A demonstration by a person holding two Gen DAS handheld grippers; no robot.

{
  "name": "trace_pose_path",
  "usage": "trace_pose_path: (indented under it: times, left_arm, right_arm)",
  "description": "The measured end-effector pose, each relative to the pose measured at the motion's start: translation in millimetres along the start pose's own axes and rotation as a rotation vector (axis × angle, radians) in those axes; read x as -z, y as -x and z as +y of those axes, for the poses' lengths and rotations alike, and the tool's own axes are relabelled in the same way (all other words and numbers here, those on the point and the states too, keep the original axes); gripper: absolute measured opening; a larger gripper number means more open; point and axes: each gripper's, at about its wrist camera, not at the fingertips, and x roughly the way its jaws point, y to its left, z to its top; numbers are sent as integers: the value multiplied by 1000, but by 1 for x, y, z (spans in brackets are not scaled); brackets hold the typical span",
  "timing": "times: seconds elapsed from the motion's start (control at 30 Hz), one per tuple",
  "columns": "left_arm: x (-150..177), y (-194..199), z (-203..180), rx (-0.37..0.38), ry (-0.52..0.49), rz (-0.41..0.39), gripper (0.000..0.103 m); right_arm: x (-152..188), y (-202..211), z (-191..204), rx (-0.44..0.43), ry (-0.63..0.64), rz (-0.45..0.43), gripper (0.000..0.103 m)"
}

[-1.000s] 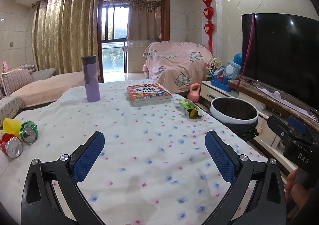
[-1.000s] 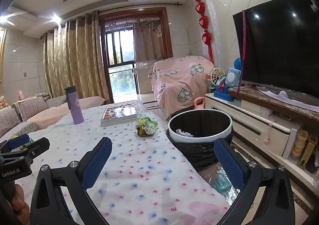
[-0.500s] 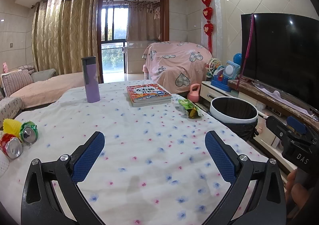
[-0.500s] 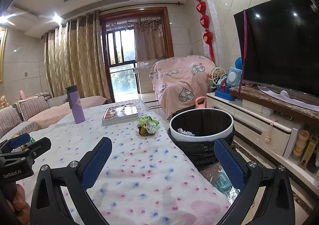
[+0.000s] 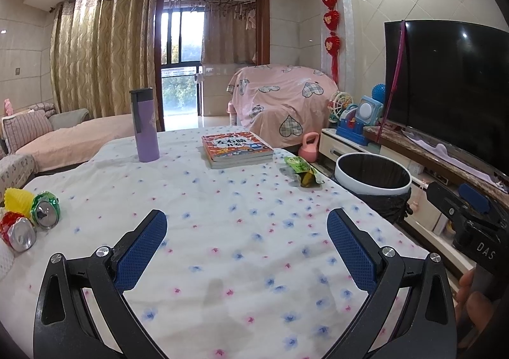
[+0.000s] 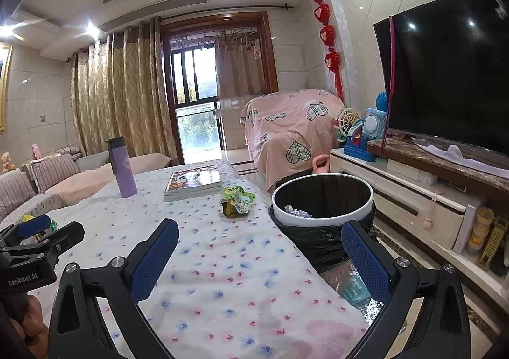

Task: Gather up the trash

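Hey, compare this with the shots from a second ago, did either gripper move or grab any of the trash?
Barely anything changed. The right gripper edged slightly forward toward the green wrapper and trash bin, which sit a touch nearer in its view. Nothing was gripped or released. The left gripper stayed put, both stayed open and empty, and the cans, wrapper, bottle and books lie where they were.

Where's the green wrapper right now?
The wrapper lies on the table's right edge, between the books and the bin; the left wrist view shows it right of centre too.
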Motion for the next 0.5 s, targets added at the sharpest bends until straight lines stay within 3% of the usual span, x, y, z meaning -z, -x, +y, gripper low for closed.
trace_pose_path:
  times: [0.5]
  left_arm:
    - [2, 0, -1, 2, 0, 0, 103]
  right_arm:
    - [0, 1, 0, -2, -6, 2, 103]
